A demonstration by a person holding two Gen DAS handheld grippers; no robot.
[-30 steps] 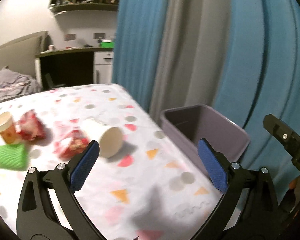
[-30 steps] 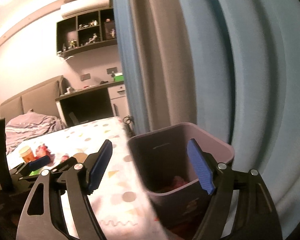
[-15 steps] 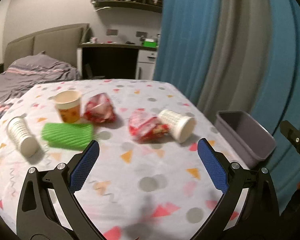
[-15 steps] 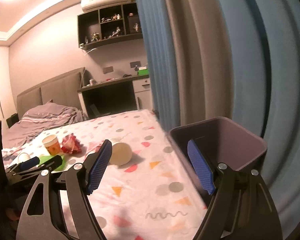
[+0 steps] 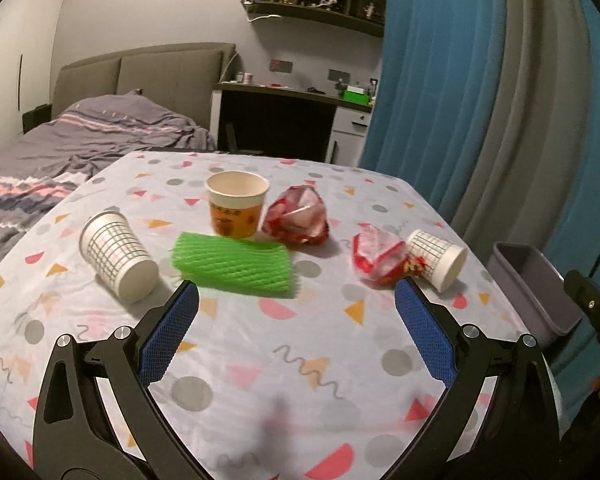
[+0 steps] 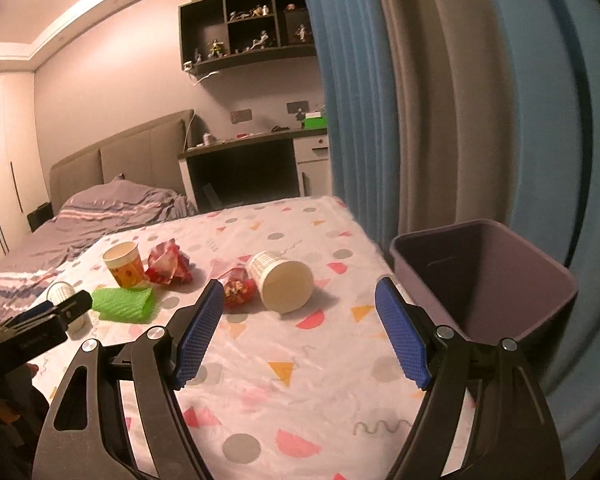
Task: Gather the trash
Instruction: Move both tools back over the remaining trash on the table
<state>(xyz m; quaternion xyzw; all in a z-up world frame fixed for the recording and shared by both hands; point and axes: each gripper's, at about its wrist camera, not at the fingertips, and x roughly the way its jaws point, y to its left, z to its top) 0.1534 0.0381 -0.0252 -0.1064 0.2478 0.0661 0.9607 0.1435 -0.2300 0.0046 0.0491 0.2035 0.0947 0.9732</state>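
Note:
Trash lies on a table with a patterned cloth (image 5: 284,344). A green foam net (image 5: 232,266) sits just beyond my left gripper (image 5: 296,300), which is open and empty. Around it are a tipped white cup (image 5: 118,258), an upright orange cup (image 5: 236,204), two crumpled red wrappers (image 5: 298,216) (image 5: 378,258) and another tipped white cup (image 5: 440,258). My right gripper (image 6: 300,300) is open and empty, with that tipped cup (image 6: 284,280) and a red wrapper (image 6: 238,290) just ahead. The grey bin (image 6: 488,280) stands at the table's right edge.
A bed (image 5: 80,148) lies behind the table on the left, and a desk (image 5: 284,116) stands against the back wall. Blue and grey curtains (image 5: 480,100) hang close along the right side. The left gripper's tip (image 6: 48,316) shows at the right wrist view's left edge.
Both views have swung left from the bin and curtains to the table. The trash now sits in front of both grippers, and the bin has shifted to the right. Both grippers stayed open.

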